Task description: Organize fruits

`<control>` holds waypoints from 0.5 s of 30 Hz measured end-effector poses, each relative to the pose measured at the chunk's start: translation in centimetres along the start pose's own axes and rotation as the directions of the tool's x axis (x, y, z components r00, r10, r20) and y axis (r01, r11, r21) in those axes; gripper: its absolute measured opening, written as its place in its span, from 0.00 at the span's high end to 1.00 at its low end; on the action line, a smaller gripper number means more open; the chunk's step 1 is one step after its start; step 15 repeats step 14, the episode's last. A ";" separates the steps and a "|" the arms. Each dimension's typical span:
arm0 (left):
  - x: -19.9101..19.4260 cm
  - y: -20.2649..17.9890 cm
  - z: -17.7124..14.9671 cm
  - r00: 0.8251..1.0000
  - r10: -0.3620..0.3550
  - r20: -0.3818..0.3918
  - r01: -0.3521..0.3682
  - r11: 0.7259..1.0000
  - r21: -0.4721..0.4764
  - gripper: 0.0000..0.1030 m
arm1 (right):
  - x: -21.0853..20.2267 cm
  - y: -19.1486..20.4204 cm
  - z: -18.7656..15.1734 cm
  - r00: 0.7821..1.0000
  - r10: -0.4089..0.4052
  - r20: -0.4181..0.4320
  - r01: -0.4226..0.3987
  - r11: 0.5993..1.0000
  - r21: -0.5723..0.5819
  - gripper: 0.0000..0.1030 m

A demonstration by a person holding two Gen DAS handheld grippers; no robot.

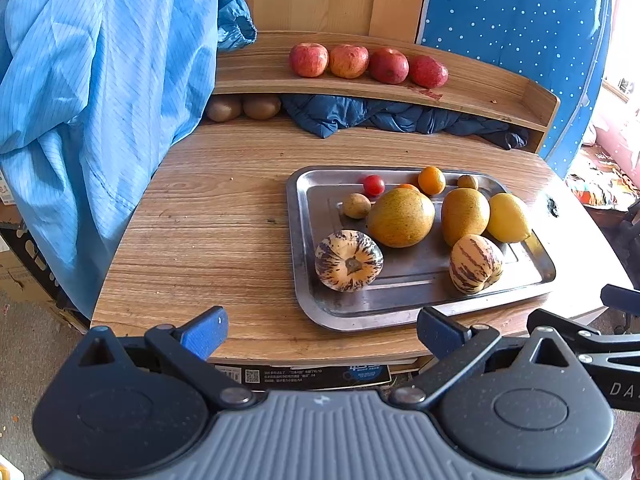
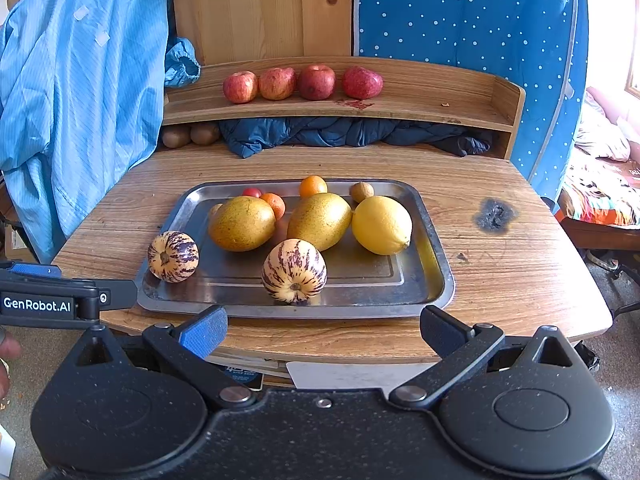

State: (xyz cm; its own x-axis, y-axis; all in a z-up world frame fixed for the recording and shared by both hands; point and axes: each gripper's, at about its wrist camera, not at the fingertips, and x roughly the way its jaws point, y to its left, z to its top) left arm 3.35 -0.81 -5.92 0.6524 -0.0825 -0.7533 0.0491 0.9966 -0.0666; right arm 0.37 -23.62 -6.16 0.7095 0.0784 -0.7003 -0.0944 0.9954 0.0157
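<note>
Right now both grippers hang short of the near edge of the wooden table [image 2: 500, 280], neither touching any fruit. The left gripper [image 1: 322, 334] has its jaws spread wide with nothing between them, and the right gripper [image 2: 323, 332] is spread wide and bare as well.

On the table lies a metal tray [image 2: 428, 280] carrying most of the fruit. In the right wrist view a striped melon [image 2: 294, 271] sits at the tray's 6 o'clock, near the front rim. A second striped melon [image 2: 173, 256] rests at about 8 o'clock, on the tray's left rim. Behind them two large yellow-green fruits [image 2: 242, 223] lie side by side, and a lemon [image 2: 382, 225] sits at 3 o'clock, touching the right-hand one. Along the far edge, around 12 o'clock, are a cherry tomato [image 2: 252, 192], two small oranges [image 2: 313, 186] and a small brown fruit [image 2: 362, 191].

Beyond the tray a raised wooden shelf [image 2: 460, 100] holds four red apples [image 2: 298, 83] in a row. Under it, at the left end, two kiwis [image 2: 191, 134] sit beside a bundled dark blue cloth [image 2: 340, 132]. A light blue garment [image 2: 80, 100] hangs at 9 o'clock.
</note>
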 end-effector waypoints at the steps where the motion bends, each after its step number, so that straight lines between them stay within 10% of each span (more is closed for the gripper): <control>1: 0.0 0.0 0.0 1.000 0.000 0.000 0.000 1.000 0.000 0.01 | 0.0 0.0 0.0 1.000 0.000 0.001 0.000 1.000 0.000 0.01; 15: 0.1 -0.2 0.1 0.999 0.019 -0.038 -0.018 1.000 0.013 0.01 | 0.0 -0.2 -0.1 1.000 -0.001 0.000 0.001 1.000 -0.001 0.01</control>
